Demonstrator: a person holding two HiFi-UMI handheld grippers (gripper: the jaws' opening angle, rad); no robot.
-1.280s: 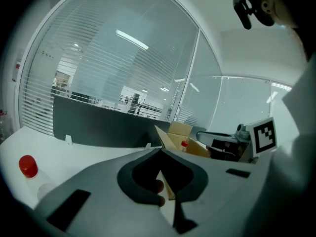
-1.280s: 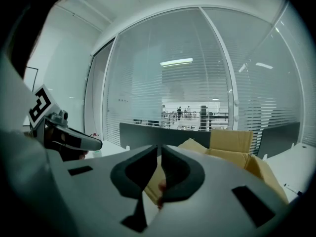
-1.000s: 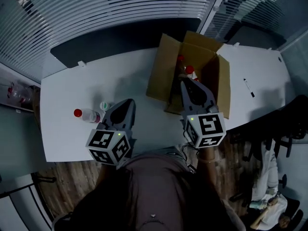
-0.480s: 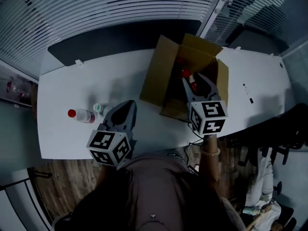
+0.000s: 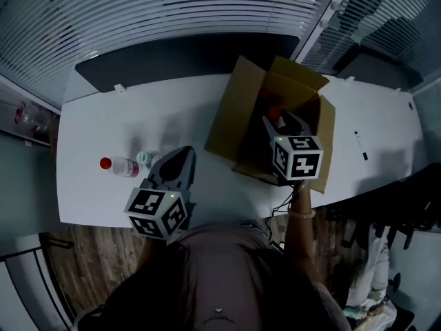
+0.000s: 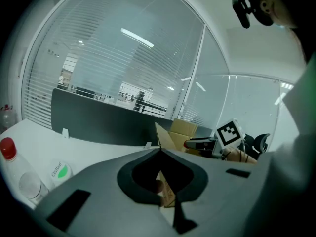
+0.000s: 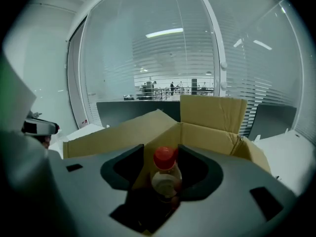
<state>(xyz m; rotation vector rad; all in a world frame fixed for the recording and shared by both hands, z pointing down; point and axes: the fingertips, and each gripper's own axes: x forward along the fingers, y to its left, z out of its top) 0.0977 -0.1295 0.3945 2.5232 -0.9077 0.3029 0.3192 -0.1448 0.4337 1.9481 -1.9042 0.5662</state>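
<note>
My right tongs (image 7: 162,151) stand parted inside the cardboard box (image 7: 212,113), which sits toward the front edge of the surface (image 5: 138,116), right of its middle; a red-capped bottle (image 7: 166,177) stands upright between them, though I can't quite tell if the pads touch it; my left tongs (image 6: 160,151) are clenched on nothing, over the front edge, near a lying bottle (image 5: 118,165) by the left edge.

Your white table (image 5: 172,116) runs wide, its far edge set against a dark panel (image 5: 186,50). On it: an open cardboard box (image 5: 231,126) right of centre, and a red-capped clear bottle (image 5: 118,165) lying on its side at left. A small white-and-green item (image 5: 143,158) sits just beside the bottle, and a marker (image 5: 360,145) lies far right.
</note>
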